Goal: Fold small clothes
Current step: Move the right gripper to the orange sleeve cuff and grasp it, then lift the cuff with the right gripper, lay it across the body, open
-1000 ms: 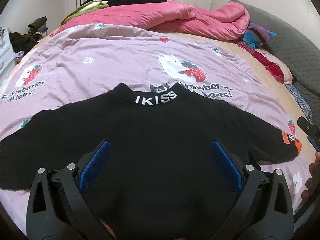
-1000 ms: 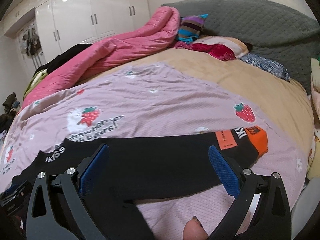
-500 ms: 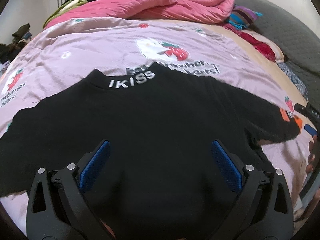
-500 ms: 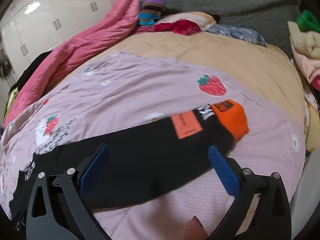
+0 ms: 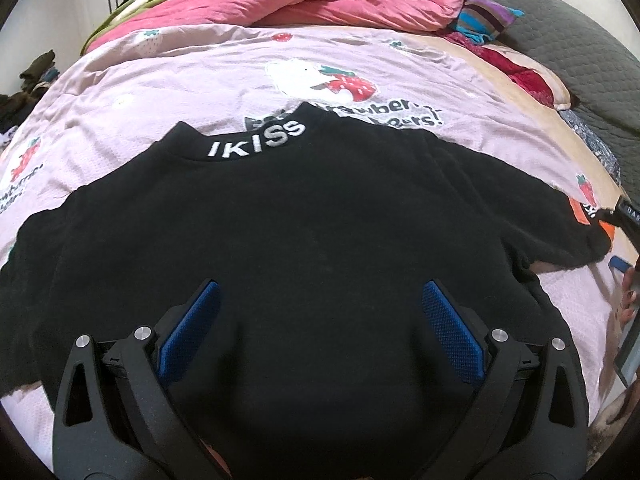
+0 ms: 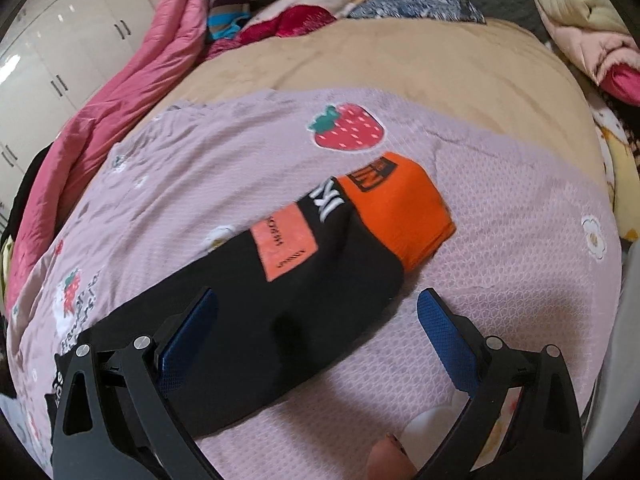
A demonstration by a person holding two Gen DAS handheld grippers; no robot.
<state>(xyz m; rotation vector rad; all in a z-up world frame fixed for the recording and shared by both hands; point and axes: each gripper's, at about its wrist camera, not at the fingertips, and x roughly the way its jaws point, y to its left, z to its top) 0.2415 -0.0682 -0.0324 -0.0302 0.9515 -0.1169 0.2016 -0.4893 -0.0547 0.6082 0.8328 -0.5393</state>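
Black sweater (image 5: 320, 240) lying flat and spread out on the bed, not folded at all, collar with white "IKISS" lettering at the far end. The right sleeve (image 6: 288, 304) stretches out sideways, with an orange patch and an orange cuff (image 6: 400, 212).

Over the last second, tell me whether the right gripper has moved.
Yes. The right gripper has moved toward the orange cuff: the cuff and the printed strawberry sit larger and lower in its view.
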